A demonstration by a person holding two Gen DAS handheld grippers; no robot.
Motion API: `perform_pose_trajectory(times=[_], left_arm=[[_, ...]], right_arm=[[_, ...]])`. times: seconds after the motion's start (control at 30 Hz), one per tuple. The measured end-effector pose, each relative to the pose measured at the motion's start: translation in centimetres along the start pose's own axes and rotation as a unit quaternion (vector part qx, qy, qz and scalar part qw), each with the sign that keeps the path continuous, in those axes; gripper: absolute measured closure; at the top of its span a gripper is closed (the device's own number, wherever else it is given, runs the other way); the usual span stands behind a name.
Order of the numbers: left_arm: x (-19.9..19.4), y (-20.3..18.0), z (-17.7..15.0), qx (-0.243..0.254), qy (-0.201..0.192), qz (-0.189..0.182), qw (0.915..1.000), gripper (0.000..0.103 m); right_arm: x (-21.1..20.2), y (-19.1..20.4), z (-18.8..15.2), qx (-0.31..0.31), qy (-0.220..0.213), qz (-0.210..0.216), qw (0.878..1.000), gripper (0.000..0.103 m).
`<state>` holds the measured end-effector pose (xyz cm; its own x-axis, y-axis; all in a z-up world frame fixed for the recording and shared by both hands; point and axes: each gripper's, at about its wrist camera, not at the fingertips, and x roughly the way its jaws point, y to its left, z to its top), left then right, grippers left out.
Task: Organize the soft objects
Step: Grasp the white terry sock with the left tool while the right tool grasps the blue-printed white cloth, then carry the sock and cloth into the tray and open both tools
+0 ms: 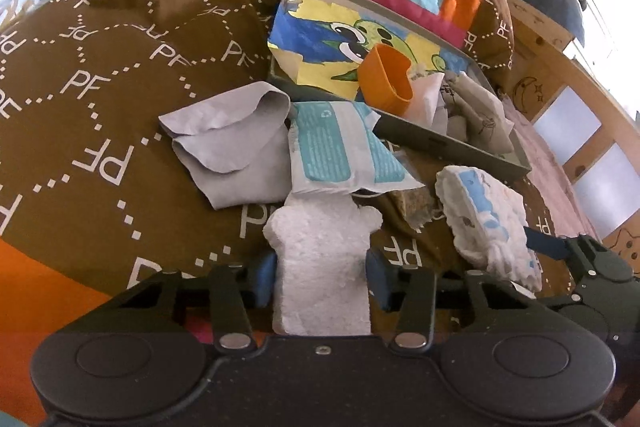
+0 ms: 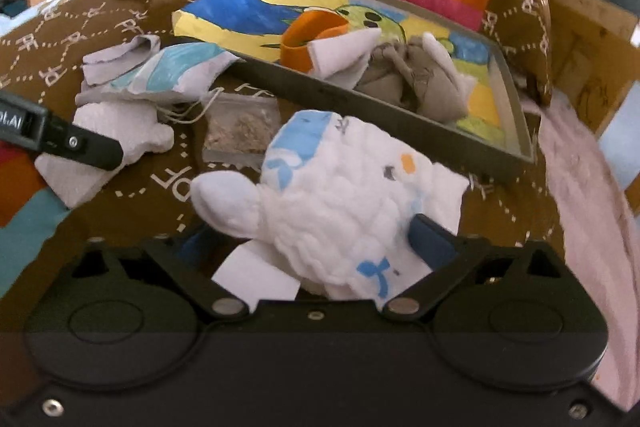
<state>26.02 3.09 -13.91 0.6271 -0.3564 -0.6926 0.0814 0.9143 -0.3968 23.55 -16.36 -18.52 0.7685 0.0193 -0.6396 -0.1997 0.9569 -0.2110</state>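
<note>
We hold a hand-held gripper in each hand over a bed covered by a brown blanket [image 1: 100,99] printed with white "PF" letters.

The left hand-held gripper [image 1: 322,273] has a white foam piece [image 1: 320,259] between its blue pads [image 1: 262,273]. The left pad touches the foam; the right pad sits just beside it, and we cannot tell whether it presses. The foam lies on the blanket, its lobed top end pointing away from us. In the right wrist view the same foam [image 2: 120,135] lies left of centre with the left gripper's black finger across it.

The right hand-held gripper [image 2: 320,247] is closed on a white padded diaper [image 2: 340,203] with light blue patches and a small orange mark. Its right blue pad [image 2: 430,233] presses into the diaper's side; the left pad is mostly hidden behind the bundle. From the left wrist view the diaper [image 1: 486,215] hangs at the right, just in front of the tray's near corner.

Beyond the foam lie a grey folded cloth [image 1: 232,147] and a white-and-teal packet [image 1: 340,151], touching each other. The packet's far edge reaches the grey tray [image 1: 448,145], which rests tilted on the blanket. The tray is lined with a coloured drawing [image 1: 332,39] and holds an orange cup [image 1: 386,77] lying on its side, a white cloth and grey crumpled fabric [image 2: 416,83]. A clear bag [image 2: 240,131] of brownish material lies between the foam and the diaper.
</note>
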Motion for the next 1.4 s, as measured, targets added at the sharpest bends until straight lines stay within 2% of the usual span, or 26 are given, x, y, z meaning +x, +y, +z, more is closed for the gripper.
perform_pose_trajectory(times=[0.2,0.23,0.27,0.33,0.5,0.57,0.83,1.03,1.2,1.4], left_arm=[[-0.3,0.5,0.0,-0.022,0.005,-0.005,0.9997,0.068],[-0.3,0.5,0.0,-0.026,0.006,-0.005,0.9996,0.07],[-0.5,0.5,0.0,-0.03,0.007,-0.005,0.9995,0.071],[-0.8,0.4,0.0,-0.035,0.008,-0.003,0.9994,0.075],[-2.4,-0.4,-0.1,-0.058,0.009,0.003,0.9983,0.088],[-3.2,-0.9,-0.3,-0.063,0.01,0.001,0.998,0.091],[-5.5,-2.8,-1.2,-0.054,0.009,-0.01,0.9984,0.092],[-8.0,-5.0,-1.5,-0.036,-0.013,-0.022,0.999,0.092],[-10.4,-7.3,-1.3,0.009,-0.06,-0.017,0.998,0.092],[-10.6,-9.3,2.2,0.049,-0.143,-0.012,0.9884,0.092]], right_arm=[[-0.4,-1.6,0.2,0.038,-0.01,0.015,0.999,0.058],[-0.5,-1.9,0.3,0.05,-0.012,0.016,0.999,0.075],[-0.6,-2.4,0.3,0.061,-0.015,0.012,0.998,0.085],[-1.0,-3.5,0.6,0.09,-0.019,0.014,0.996,0.091],[-1.9,-5.2,0.7,0.116,-0.031,0.028,0.992,0.095],[-2.6,-5.1,0.8,0.114,-0.04,0.032,0.992,0.096],[-6.0,-5.4,1.4,0.115,-0.084,0.056,0.988,0.096],[-8.5,-5.5,2.0,0.107,-0.123,0.065,0.984,0.096],[-10.4,-5.8,2.7,0.101,-0.167,0.056,0.979,0.097],[-12.8,-6.7,5.0,0.093,-0.236,0.035,0.967,0.097]])
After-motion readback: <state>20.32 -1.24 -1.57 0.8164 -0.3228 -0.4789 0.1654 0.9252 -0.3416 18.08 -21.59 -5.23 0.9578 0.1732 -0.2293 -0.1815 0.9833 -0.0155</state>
